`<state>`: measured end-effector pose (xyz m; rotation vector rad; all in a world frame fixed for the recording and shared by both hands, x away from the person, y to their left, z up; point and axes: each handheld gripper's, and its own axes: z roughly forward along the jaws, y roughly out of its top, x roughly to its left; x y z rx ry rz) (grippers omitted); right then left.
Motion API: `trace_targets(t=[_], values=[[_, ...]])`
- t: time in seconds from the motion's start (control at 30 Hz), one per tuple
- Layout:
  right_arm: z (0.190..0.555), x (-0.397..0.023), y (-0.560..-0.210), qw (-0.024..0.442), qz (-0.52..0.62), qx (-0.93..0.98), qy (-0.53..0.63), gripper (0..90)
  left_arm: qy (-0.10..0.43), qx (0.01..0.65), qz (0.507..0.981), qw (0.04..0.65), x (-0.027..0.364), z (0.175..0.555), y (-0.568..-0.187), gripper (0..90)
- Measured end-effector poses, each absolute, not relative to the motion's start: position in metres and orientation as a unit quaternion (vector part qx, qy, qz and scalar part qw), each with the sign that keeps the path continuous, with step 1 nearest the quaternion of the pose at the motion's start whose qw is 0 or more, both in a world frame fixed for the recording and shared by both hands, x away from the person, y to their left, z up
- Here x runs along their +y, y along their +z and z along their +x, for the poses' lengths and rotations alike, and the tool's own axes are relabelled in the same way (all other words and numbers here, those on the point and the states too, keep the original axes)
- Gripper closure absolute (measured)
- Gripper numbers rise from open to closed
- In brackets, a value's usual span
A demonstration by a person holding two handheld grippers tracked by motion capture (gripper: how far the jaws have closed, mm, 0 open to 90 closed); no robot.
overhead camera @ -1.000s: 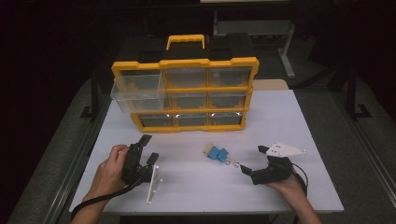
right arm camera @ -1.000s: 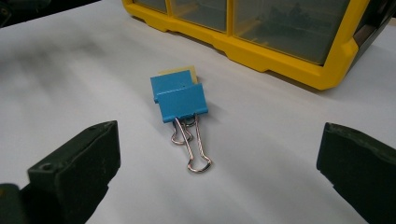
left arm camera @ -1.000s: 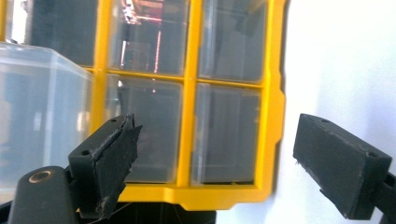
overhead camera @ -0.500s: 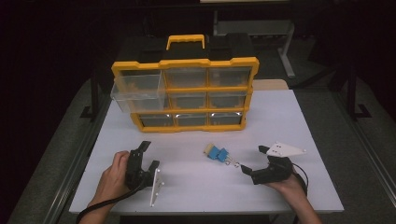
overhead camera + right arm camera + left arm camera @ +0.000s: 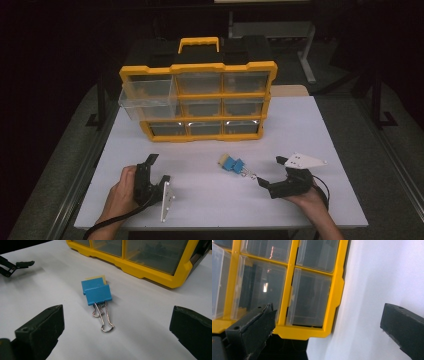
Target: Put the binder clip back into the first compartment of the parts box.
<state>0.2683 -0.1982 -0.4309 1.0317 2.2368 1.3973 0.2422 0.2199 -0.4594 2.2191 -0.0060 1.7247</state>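
Two blue binder clips (image 5: 231, 164) lie together on the white table (image 5: 310, 125), with a small yellow piece behind them. In the right gripper view the clips (image 5: 97, 293) sit just ahead of my right gripper (image 5: 117, 312), wire handles toward it. That right gripper (image 5: 270, 171) is open and apart from them. My left gripper (image 5: 159, 168) lies on its side at the front left. Its jaws have just been opening and stand wide with nothing between them. The left gripper (image 5: 328, 312) faces the yellow drawer organizer (image 5: 337, 290).
The yellow organizer (image 5: 197, 100) with clear drawers and a handle stands upright at the back of the table. Its top-left drawer (image 5: 147, 102) is pulled out toward the left. The left gripper (image 5: 15, 266) shows far off in the right gripper view.
The left hand has sunk toward the table's front edge with its gripper, whose jaws have spread wider. The right gripper and the clips have stayed put.
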Motion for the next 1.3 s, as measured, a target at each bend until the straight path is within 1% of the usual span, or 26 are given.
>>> trace_targets(t=[0.27, 0.47, 0.73, 1.0, 1.27, 1.3], values=[[0.269, -0.198, -0.431, 0.154, 0.359, 0.782, 0.487, 0.0, 0.584, 0.04, 0.789, 0.186, 0.222, 0.243, -0.459, 0.0], [0.268, -0.198, -0.431, 0.154, 0.358, 0.782, 0.487, 0.0, 0.567, 0.075, 0.792, 0.213, 0.224, 0.245, -0.458, 0.0], [0.269, -0.198, -0.431, 0.154, 0.358, 0.782, 0.487, 0.0, 0.548, 0.107, 0.797, 0.233, 0.227, 0.246, -0.453, 0.0], [0.269, -0.198, -0.432, 0.153, 0.358, 0.782, 0.486, 0.0, 0.522, 0.152, 0.791, 0.281, 0.231, 0.248, -0.45, 0.0], [0.269, -0.197, -0.432, 0.153, 0.358, 0.782, 0.486, 0.0, 0.499, 0.18, 0.79, 0.306, 0.234, 0.25, -0.447, 0.0], [0.269, -0.197, -0.432, 0.152, 0.359, 0.782, 0.486, 0.0, 0.487, 0.195, 0.788, 0.321, 0.235, 0.251, -0.447, 0.0]])
